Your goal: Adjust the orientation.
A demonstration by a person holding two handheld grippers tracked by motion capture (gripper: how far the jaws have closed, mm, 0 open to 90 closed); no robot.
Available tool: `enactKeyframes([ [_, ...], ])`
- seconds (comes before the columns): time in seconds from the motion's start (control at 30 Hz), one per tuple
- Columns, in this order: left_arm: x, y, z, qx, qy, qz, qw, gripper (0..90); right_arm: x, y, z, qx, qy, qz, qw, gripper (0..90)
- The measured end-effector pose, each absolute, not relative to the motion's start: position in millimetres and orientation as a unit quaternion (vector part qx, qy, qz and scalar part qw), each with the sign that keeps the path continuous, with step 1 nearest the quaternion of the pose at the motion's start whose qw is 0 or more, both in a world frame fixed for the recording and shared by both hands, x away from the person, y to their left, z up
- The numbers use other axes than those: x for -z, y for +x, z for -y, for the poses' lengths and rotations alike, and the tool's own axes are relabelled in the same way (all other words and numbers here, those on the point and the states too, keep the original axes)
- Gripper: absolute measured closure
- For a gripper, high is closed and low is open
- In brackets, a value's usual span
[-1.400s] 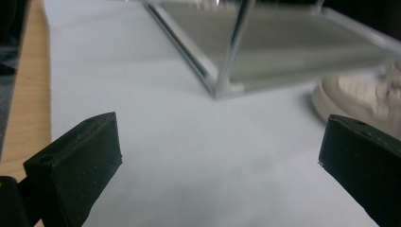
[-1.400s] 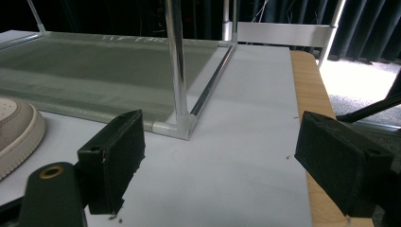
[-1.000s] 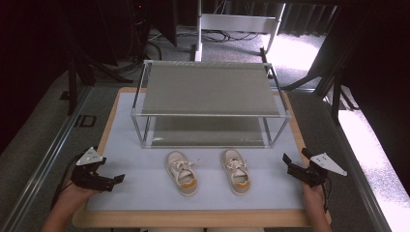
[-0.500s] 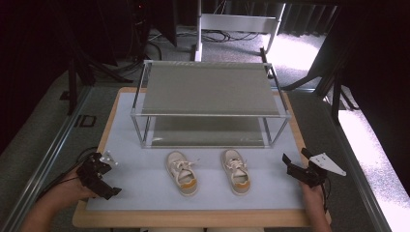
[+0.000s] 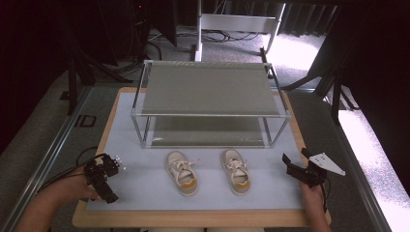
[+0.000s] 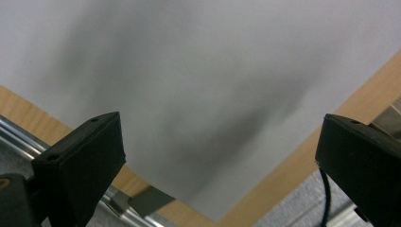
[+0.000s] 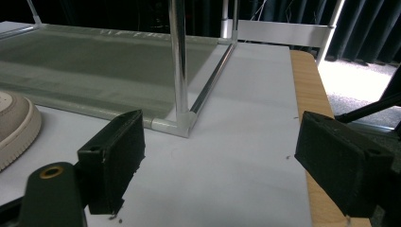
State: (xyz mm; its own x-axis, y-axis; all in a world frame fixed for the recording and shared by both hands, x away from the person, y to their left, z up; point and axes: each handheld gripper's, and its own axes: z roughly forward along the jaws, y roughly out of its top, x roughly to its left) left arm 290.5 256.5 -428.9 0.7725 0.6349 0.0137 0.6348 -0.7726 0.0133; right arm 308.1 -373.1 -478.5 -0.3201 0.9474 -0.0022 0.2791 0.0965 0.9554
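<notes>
Now, at the table (image 5: 203, 216), we hold both grippers wide of a pair of small cream sneakers. Our left gripper (image 5: 102, 177) has swung round at eight o'clock since a second ago, turning to aim down at the white mat (image 5: 145, 188) near the table's corner, fingers spread wide with nothing between them. Our right gripper (image 5: 299, 170) keeps its place at four o'clock, fingers likewise wide and empty. The left sneaker (image 5: 182, 172) and right sneaker (image 5: 236, 170) lie side by side at six o'clock, just before the two-tier shoe rack (image 5: 208, 104). We judge no shoe approached yet; shelving has still to start.
</notes>
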Motion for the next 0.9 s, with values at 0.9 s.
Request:
enactKeyframes([
  [0.9,401.4,289.6,-173.0,0.023,0.968,-0.247,0.045,1.9,478.5,308.3,374.7,-0.485,0.475,-0.648,0.344,16.1],
])
